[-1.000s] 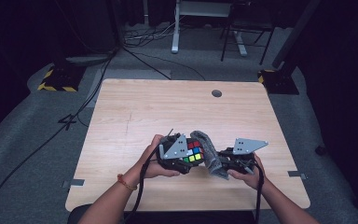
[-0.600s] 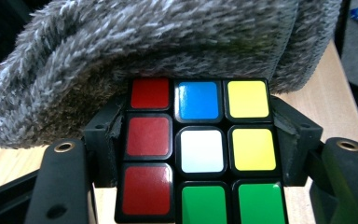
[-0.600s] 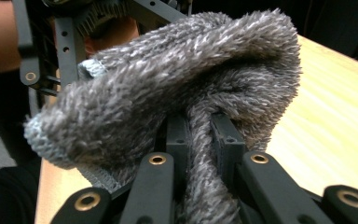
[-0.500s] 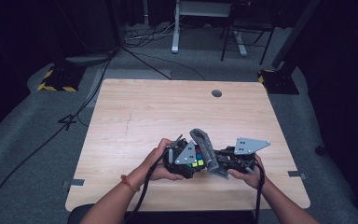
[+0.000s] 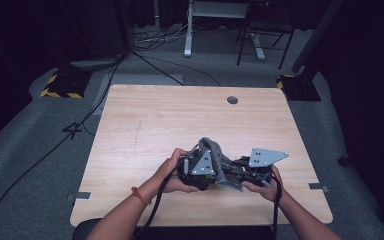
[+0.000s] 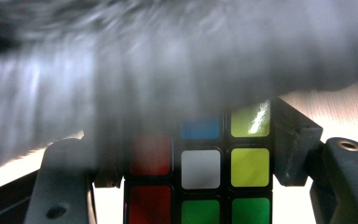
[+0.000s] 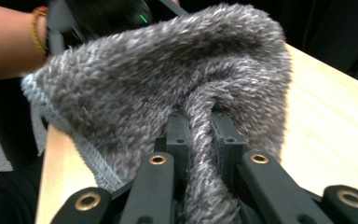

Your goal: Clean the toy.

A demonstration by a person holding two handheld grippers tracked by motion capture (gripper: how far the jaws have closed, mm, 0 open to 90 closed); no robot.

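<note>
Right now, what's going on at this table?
A person at a wooden table works with a handheld gripper in each hand. The left gripper is shut on a puzzle cube, its fingers pressing the cube's sides. The right gripper pinches a fold of a fluffy grey cloth and holds it draped over the cube, apparently wiping it.

Dark lab or recording studio. Single pale wooden table on grey carpet. Black cables trail across floor. Yellow-and-black hazard-striped stand bases at table's far corners. White desk frame legs at back. Black surroundings, no home furnishings.
</note>
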